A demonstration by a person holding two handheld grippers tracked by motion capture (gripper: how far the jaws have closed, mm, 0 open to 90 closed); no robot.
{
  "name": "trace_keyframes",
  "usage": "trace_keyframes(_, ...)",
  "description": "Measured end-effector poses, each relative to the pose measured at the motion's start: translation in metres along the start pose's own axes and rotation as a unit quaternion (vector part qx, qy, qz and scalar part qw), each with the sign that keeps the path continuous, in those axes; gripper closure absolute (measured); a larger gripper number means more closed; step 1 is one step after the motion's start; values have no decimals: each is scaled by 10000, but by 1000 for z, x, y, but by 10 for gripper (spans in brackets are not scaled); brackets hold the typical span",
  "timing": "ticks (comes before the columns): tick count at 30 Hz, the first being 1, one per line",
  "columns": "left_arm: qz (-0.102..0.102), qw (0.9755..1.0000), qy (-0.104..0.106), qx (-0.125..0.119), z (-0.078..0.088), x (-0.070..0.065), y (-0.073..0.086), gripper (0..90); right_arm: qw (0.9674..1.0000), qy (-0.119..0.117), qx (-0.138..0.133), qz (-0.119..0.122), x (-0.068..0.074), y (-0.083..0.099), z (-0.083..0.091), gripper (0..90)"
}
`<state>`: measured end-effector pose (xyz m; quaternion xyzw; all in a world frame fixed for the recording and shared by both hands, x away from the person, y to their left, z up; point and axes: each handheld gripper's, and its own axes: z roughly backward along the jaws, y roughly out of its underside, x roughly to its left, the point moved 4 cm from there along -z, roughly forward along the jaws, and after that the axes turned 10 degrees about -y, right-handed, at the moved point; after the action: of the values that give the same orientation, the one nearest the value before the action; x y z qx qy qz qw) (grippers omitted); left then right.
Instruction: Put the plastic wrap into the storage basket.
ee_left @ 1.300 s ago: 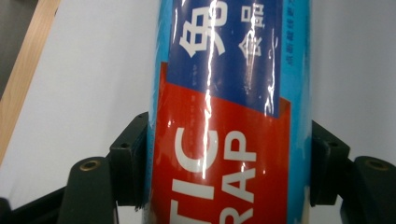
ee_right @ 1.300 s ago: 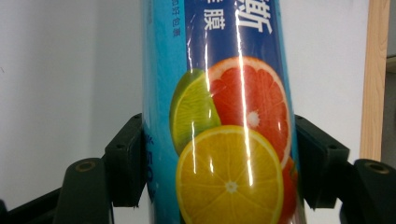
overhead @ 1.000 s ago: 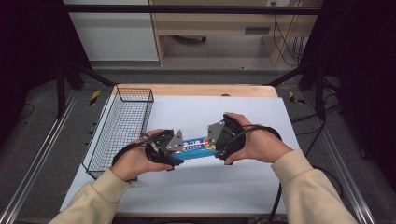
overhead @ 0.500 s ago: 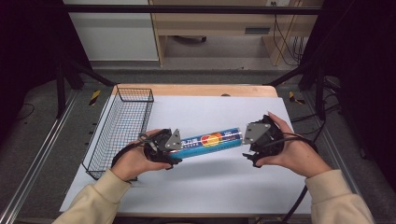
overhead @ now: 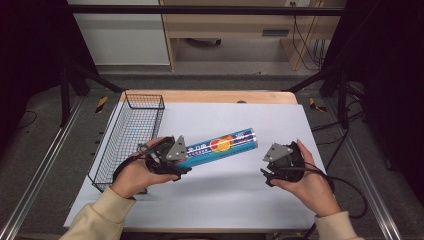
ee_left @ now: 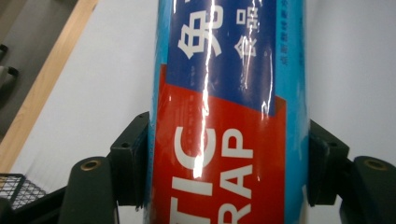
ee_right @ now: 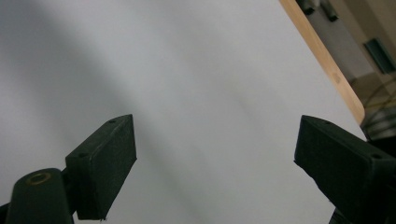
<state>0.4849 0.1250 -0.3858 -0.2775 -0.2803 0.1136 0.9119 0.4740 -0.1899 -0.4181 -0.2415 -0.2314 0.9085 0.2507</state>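
A: Which materials do you have before you?

B: One long tube of plastic wrap (overhead: 220, 147), a cylinder with a glossy blue, red and orange label under shiny film. It lies aslant just above the white sheet (overhead: 230, 195) that covers your surface, whose pale wooden edge (overhead: 210, 96) shows at the far side. One black wire basket (overhead: 131, 135), rectangular with an open mesh, stands at the left edge of the sheet, near the tube's held end.

A: How do your left fingers stand?

B: Your left gripper (overhead: 167, 159) clamps the tube's near end. In the left gripper view both black pads (ee_left: 135, 156) press flat against the label's sides, over the red band with white letters.

A: And your right fingers?

B: Your right gripper (overhead: 274, 167) is apart from the tube, beside its free end. Its two matte black fingers (ee_right: 105, 161) are spread wide with only the white sheet between them; they have just been narrowing.

A: Count, please.

B: Two grippers, one tube, one basket, one sheet.
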Motion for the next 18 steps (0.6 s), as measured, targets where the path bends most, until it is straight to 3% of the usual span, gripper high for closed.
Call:
trace_keyframes(2,37,10000,-82,-1,6,3,2,316,9997,86,53,-227,6,0,-9,129)
trace_keyframes(4,74,9999,-125,21,11,6,3,316,9983,124,-74,-570,8,-1,-17,134)
trace_keyframes(6,134,9998,-156,17,16,9,5,316,9948,217,-246,-964,7,-1,-24,143)
trace_keyframes(8,182,9996,-204,30,20,12,8,316,9892,179,-426,-1391,6,0,-31,128)
trace_keyframes(10,214,9994,-273,60,24,14,11,316,9831,111,-679,-1698,8,-1,-37,139)
trace_keyframes(13,292,9990,-312,107,29,18,15,316,9728,212,-980,-2087,11,1,-46,152)
trace_keyframes(15,343,9986,-384,148,32,21,18,316,9659,392,-1123,-2302,11,4,-52,136)
trace_keyframes(16,382,9983,-419,160,34,22,19,316,9627,646,-1016,-2423,9,7,-56,123)
trace_keyframes(17,408,9980,-459,169,35,24,20,316,9627,646,-1016,-2423,9,7,-56,123)
trace_keyframes(18,496,9972,-517,194,39,27,23,316,9572,1072,-1017,-2490,5,11,-54,117)
